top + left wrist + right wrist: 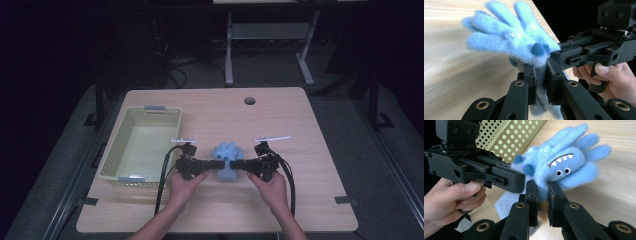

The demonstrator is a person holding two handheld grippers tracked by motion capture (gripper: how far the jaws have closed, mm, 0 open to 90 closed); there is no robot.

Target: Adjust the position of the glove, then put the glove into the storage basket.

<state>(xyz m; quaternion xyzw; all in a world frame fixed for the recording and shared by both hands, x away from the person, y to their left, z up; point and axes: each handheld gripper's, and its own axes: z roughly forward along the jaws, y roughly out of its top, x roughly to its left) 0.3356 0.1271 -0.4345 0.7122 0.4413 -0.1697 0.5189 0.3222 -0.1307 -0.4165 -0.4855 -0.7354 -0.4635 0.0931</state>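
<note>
A pale green perforated basket [112, 150] is seen at the left of the wooden table [310, 150], apparently empty. Just right of it, the left gripper [206, 164] is held pointing inward; in the left gripper view its jaws are closed narrowly on the lower fabric of a fluffy blue monster toy [511, 37]. The toy [226, 159] is located near the table's middle, between the two grippers and apart from the basket. From the right, the right gripper [245, 165] is brought in; in the right gripper view its jaws are pinched on the plush [564, 162] just below the toothed face.

Risk, judged: both grips are taken on loose pile rather than firm stuffing, so the fabric could be pulled free of one pair of jaws if the hands are drawn apart. The toy could then be left swinging from the other. A seam could also be strained by opposed pulling.
</note>
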